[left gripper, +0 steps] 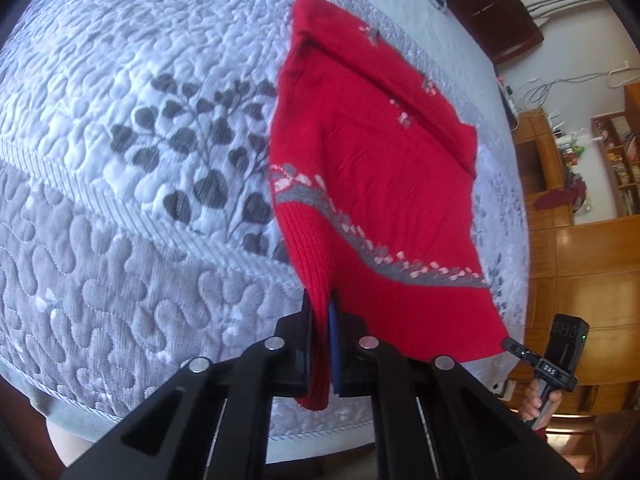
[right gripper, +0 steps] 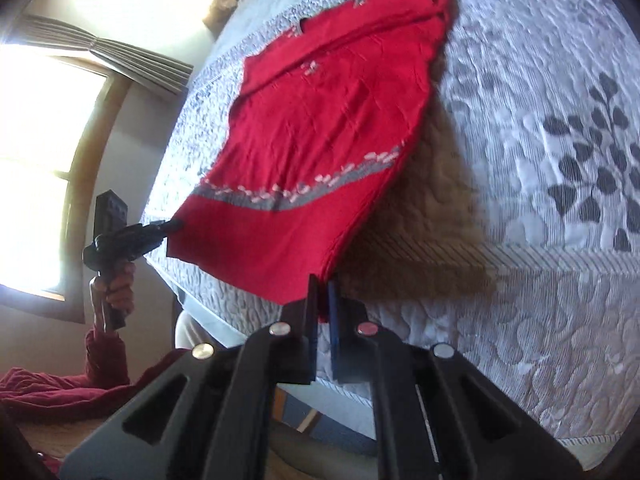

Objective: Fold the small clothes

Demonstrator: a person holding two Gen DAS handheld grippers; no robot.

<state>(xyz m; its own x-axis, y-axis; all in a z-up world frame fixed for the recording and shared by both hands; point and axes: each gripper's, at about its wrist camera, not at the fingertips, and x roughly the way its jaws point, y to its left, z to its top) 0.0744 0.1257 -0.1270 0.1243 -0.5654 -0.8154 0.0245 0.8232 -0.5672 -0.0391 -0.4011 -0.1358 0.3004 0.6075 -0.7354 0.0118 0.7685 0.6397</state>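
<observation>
Left claw (left gripper: pixel 320 312) — ribbed sweater (left gripper: pixel 372 184) hem, window (right gripper: pixel 36 160) unseen

sweater (left gripper: pixel 372 168): red knit, grey band with pale pink flecks
quilt (left gripper: pixel 132 128): pale grey-white, dark grey leaf print beside the sweater
grippers (left gripper: pixel 320 312): black

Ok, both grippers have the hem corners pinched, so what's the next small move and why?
Probably carry both corners forward over the red sweater toward its neck. The left gripper and right gripper hold the hem lifted off the quilt, while the far end lies flat.
</observation>
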